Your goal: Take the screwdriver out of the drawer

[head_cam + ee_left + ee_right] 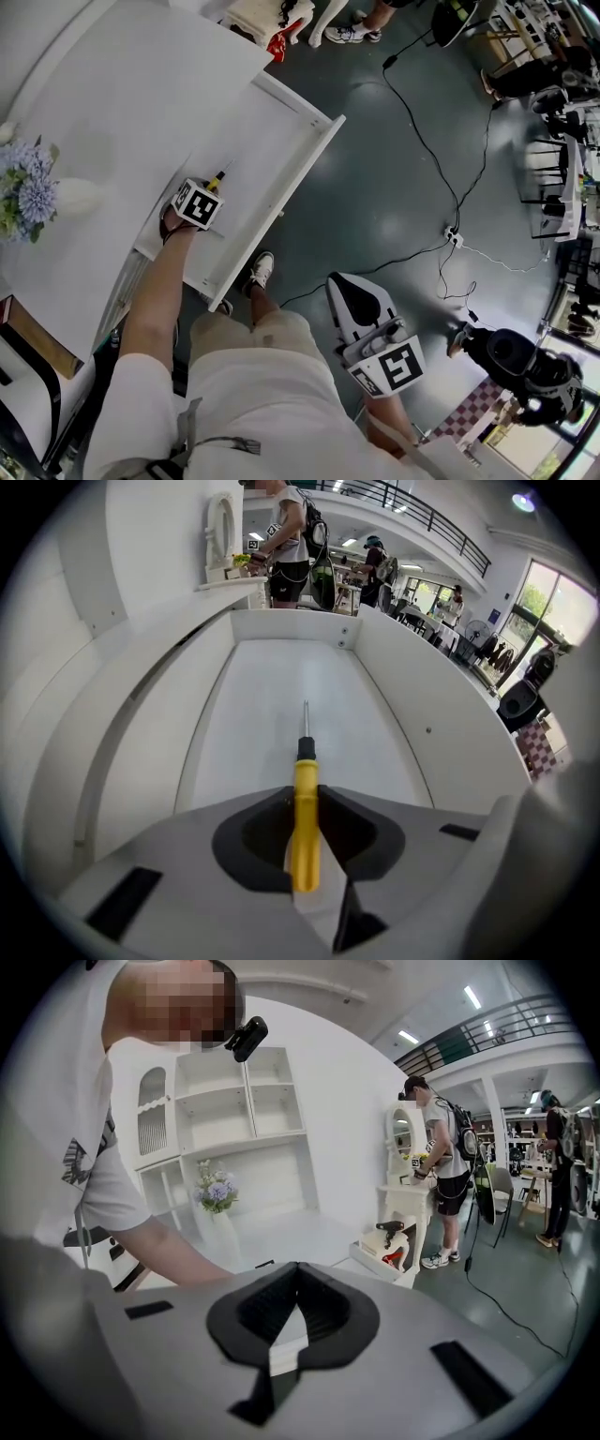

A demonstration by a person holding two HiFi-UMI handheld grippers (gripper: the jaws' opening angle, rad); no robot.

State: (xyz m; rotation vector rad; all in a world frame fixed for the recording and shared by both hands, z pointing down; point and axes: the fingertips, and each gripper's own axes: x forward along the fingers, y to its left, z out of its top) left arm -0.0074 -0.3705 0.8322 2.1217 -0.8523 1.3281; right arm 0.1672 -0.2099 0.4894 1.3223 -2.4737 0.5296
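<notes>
Grey floor (394, 187) across most of the head view, crossed by thin black cables (422, 141). At upper left, a broad white bench (141, 75), with a vase of pale blue flowers (23, 192) near its left edge. Pulled out from the bench front, a long white drawer (309, 155), open over the floor. Same drawer (281, 682) seen lengthwise in the left gripper view, white bottom and walls all round. Below it in the head view, the person's bare arm (155, 300) reaching up into the drawer, and a white shoe (261, 270) on the floor just beside the drawer's lower corner.

Over the floor, well apart from the drawer, the right hand-held gripper (349, 286), marker cube towards the person. In the right gripper view, this right hand-held gripper (294, 1302) with jaws drawn together and nothing between them, facing the bench and the flowers (216, 1190).

Inside the drawer, the left hand-held gripper (212, 186), tilted steeply down. In the left gripper view, this left hand-held gripper (305, 803) narrowed to a slim gap, jaws pressed on either side of a yellow handle.

Smallest of all, the screwdriver (218, 176), inside the drawer near the middle of its bottom. Seen close, the screwdriver (305, 855) clamped by its yellow handle, black collar and thin metal shaft sticking out ahead of the jaws along the drawer's length. Resting on the bottom or lifted off it: not clear.
</notes>
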